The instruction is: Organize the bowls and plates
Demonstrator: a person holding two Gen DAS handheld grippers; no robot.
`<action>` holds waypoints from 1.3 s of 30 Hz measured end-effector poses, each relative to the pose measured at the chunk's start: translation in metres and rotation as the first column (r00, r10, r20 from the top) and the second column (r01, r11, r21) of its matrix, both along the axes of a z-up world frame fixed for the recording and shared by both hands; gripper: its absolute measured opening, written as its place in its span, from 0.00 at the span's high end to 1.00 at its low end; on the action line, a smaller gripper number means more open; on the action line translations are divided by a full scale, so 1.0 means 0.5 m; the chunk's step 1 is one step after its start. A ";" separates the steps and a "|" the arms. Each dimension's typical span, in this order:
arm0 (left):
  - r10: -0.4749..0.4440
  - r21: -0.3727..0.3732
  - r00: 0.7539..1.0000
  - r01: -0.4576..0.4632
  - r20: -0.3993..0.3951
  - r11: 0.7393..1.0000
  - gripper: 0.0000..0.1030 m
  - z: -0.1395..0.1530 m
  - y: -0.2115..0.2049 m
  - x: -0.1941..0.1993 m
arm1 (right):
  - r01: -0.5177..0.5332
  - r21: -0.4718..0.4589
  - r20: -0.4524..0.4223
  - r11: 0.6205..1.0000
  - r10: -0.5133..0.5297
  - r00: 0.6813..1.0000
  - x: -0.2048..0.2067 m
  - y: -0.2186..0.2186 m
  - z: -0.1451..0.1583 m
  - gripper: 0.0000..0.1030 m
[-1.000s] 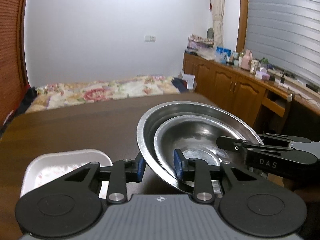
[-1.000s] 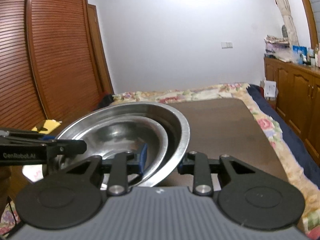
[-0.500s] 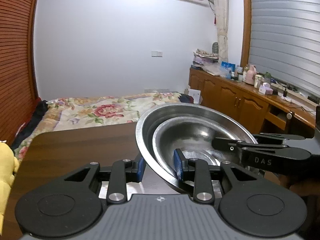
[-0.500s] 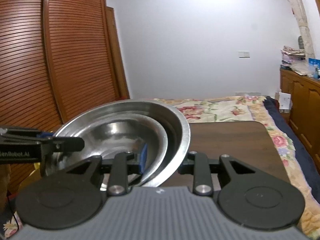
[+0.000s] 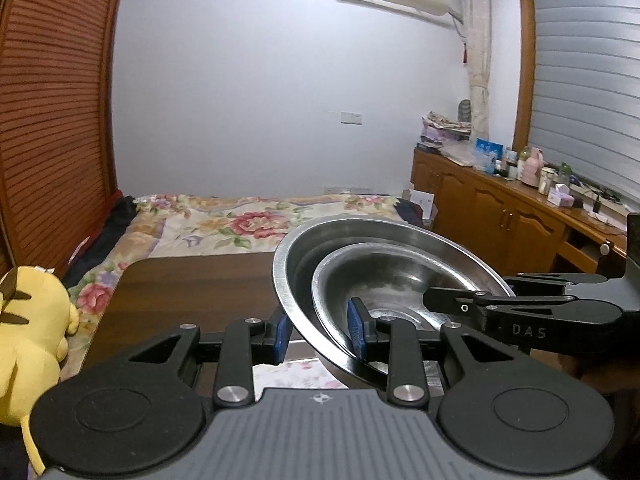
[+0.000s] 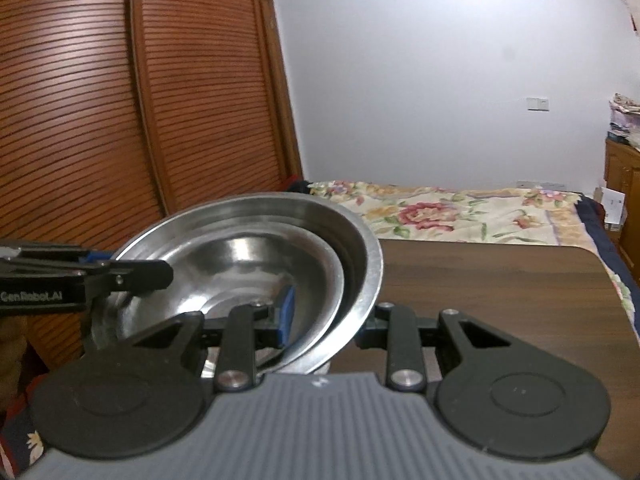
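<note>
Left wrist view shows our left gripper (image 5: 318,338) clamped on the near wall of the large steel bowl (image 5: 304,248), one blue pad outside and one inside, with the small steel bowl (image 5: 384,276) nested just ahead of the inner pad. From the right wrist view, our right gripper (image 6: 326,316) pinches the opposite wall of the large steel bowl (image 6: 360,240) the same way, its blue pad inside the rim beside the small steel bowl (image 6: 240,264).

Compared with a second ago, the nested pair has risen: the white dish that lay below the left jaws is gone from view, and the brown table (image 5: 192,292) now sits lower beneath the jaws, with only a pale flowered surface showing just under them. We judge the stack is lifted clear and in transit, so the stacking step looks done and placing remains.

The bowls open upward, tilted slightly. They are round, so no long axis exists; the line between our two grips runs across them, jaw to jaw.
</note>
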State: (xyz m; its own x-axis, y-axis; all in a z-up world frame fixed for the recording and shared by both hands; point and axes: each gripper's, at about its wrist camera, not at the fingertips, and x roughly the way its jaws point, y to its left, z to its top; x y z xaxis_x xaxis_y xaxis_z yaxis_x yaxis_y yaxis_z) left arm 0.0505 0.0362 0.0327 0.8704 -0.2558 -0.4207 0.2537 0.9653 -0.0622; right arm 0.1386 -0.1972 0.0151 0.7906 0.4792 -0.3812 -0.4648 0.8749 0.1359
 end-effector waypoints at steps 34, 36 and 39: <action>0.008 0.013 0.994 -0.006 -0.113 1.000 0.67 -0.128 0.091 0.041 | -0.037 -0.093 -0.103 0.995 0.028 0.994 0.028 0.094 -0.091 0.69; 0.008 0.009 0.993 -0.007 -0.120 1.000 0.67 -0.133 0.092 0.045 | -0.037 -0.097 -0.106 0.995 0.026 0.994 0.030 0.096 -0.095 0.69; 0.011 0.005 0.992 -0.010 -0.129 1.000 0.67 -0.138 0.095 0.049 | -0.037 -0.103 -0.102 0.994 0.027 0.994 0.031 0.102 -0.098 0.69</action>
